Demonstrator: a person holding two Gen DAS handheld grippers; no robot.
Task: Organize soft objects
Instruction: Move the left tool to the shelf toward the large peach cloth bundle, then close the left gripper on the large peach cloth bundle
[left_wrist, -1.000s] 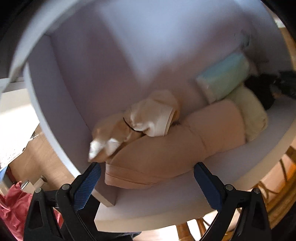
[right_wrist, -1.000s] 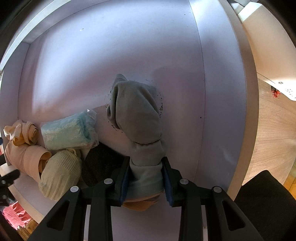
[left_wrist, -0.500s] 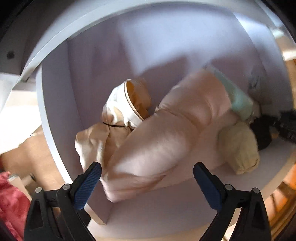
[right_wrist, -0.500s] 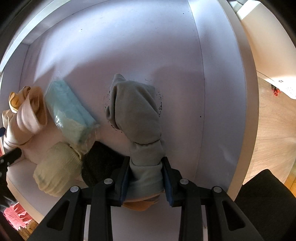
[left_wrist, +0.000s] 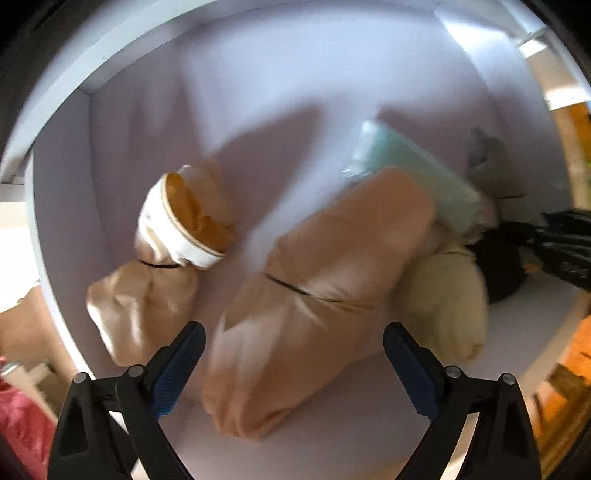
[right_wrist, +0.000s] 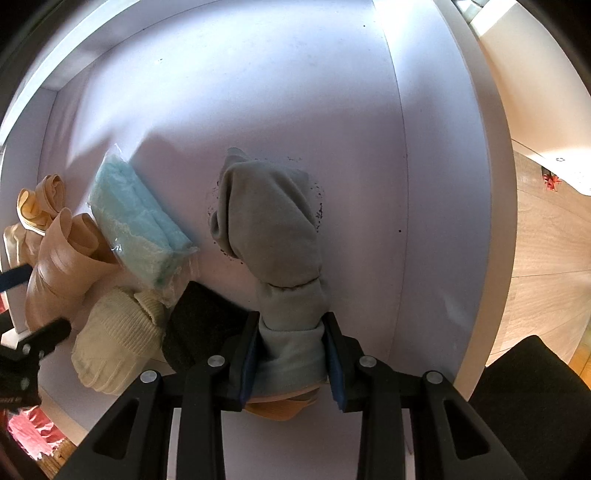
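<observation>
Inside a white drawer (left_wrist: 280, 92), my left gripper (left_wrist: 293, 363) stands open right over a large tan rolled stocking (left_wrist: 314, 291), whose near end lies between the jaws. A smaller beige roll with a white cuff (left_wrist: 177, 236) lies to its left. A pale blue packet (left_wrist: 417, 177) (right_wrist: 136, 221), a cream knit roll (left_wrist: 447, 302) (right_wrist: 118, 336) and a black roll (right_wrist: 199, 325) lie to the right. My right gripper (right_wrist: 290, 354) is shut on a grey rolled sock (right_wrist: 269, 229) resting on the drawer floor (right_wrist: 258, 92).
The drawer's side wall (left_wrist: 55, 236) runs close along the beige roll. A pink cloth (left_wrist: 18, 417) lies outside at lower left. Wooden floor (right_wrist: 546, 236) and a black seat (right_wrist: 532, 398) sit right of the drawer. Bare drawer floor lies behind the socks.
The left gripper moved in over the tan roll, which turned more upright in view and pushed the pale blue packet to an angle. The right gripper and grey sock stayed still.
</observation>
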